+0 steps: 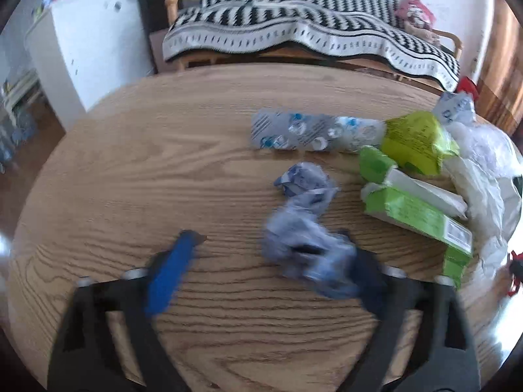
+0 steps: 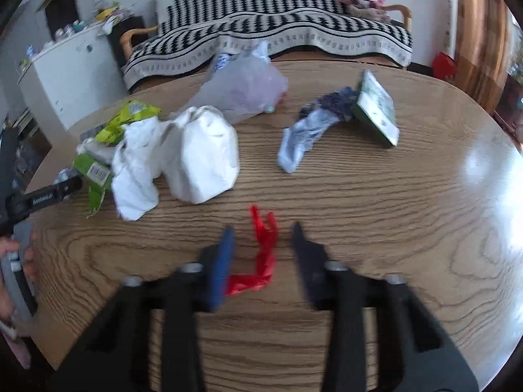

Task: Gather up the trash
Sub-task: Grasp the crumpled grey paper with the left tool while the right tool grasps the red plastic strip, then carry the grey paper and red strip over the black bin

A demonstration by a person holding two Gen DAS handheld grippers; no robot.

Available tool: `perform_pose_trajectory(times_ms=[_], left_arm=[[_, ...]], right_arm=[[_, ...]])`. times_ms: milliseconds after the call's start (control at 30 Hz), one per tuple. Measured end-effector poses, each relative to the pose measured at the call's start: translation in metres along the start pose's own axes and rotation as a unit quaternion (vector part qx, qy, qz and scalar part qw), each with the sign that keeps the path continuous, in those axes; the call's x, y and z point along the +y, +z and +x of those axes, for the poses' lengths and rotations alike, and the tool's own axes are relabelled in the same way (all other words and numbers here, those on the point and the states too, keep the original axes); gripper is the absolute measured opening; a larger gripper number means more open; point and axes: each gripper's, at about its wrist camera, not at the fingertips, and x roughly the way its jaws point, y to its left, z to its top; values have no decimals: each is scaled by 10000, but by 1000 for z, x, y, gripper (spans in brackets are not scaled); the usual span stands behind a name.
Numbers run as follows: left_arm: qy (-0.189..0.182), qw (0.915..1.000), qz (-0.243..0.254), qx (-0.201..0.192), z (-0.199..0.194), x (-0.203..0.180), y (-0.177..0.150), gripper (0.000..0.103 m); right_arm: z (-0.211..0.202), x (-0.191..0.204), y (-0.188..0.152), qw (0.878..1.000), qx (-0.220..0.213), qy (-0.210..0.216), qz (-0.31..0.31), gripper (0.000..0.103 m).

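Note:
In the left wrist view my left gripper [image 1: 271,238] is open above the wooden table [image 1: 130,170]. A crumpled blue-white wrapper [image 1: 304,228] lies against its right finger, between the jaws; blur hides whether they touch. Behind lie a silver blister pack [image 1: 310,130] and green cartons [image 1: 418,209]. In the right wrist view my right gripper [image 2: 263,232] is open around a red plastic scrap [image 2: 261,254] lying on the table [image 2: 425,228]. The left gripper's body [image 2: 39,199] shows at the far left.
White crumpled bags [image 2: 183,160], a translucent bag [image 2: 245,88], a blue-white wrapper [image 2: 310,130] and a green-white box [image 2: 379,111] lie further back. A sofa with a striped blanket [image 2: 278,32] stands behind the table. A white cabinet [image 1: 91,49] stands left.

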Motion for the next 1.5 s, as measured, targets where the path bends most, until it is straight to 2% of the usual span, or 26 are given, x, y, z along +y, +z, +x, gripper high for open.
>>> perform_pose_trajectory(times_ms=[33, 67, 100, 167, 333, 500, 667, 833, 933, 1000, 1100, 1200, 1267, 1300, 1400, 1467, 1500], left_arm=[[10, 9999, 146, -44, -4, -4, 0, 25], [39, 9998, 194, -26, -5, -6, -1, 25], [1, 9998, 197, -25, -6, -6, -2, 18], [-93, 9997, 195, -64, -10, -7, -3, 18], [-204, 9989, 122, -412, -32, -4, -4, 17], [-412, 9983, -104, -393, -43, 6, -11, 18], [-174, 9979, -216, -587, -53, 15, -10, 18], [-302, 9979, -229, -524, -54, 13, -11, 18], [-142, 9978, -80, -641, -60, 7, -12, 18], [-166, 9978, -44, -645, -62, 5, -14, 18], [-108, 9971, 200, -730, -66, -7, -17, 18], [282, 9897, 588, -1271, -87, -33, -18, 18], [413, 9828, 844, -1588, -101, -59, -23, 18], [430, 9815, 908, -1628, -107, -71, -24, 18], [18, 9801, 1011, -1709, -141, -116, -33, 18], [-496, 9767, 1171, -1730, -173, -160, -38, 18], [-710, 9745, 1246, -1724, -184, -178, -41, 18]], right_arm=[[0, -1, 0, 10000, 5, -1, 6, 19], [1, -4, 0, 10000, 6, 49, 42, 13], [0, -6, -1, 9999, -9, 72, 102, 12], [-3, -14, -1, 9992, -144, 109, 368, 11], [-21, -17, 4, 9975, -605, -52, 364, 11], [-17, -20, 4, 9979, -494, 90, 413, 11], [-14, -19, 3, 9979, -432, 186, 435, 11], [-9, -15, 3, 9983, -381, 175, 392, 11], [-9, -12, 2, 9984, -388, 151, 376, 11], [-7, -11, 1, 9984, -333, 200, 410, 11], [-10, -15, 5, 9972, -413, 285, 562, 11], [-31, -21, 9, 9937, -710, 452, 737, 11], [-53, -26, 12, 9907, -928, 576, 811, 11], [-64, -31, 12, 9892, -1010, 632, 850, 11], [-115, -59, 4, 9825, -1446, 656, 977, 11], [-146, -81, -4, 9791, -1737, 436, 967, 11], [-170, -97, -11, 9761, -1964, 194, 914, 11]])
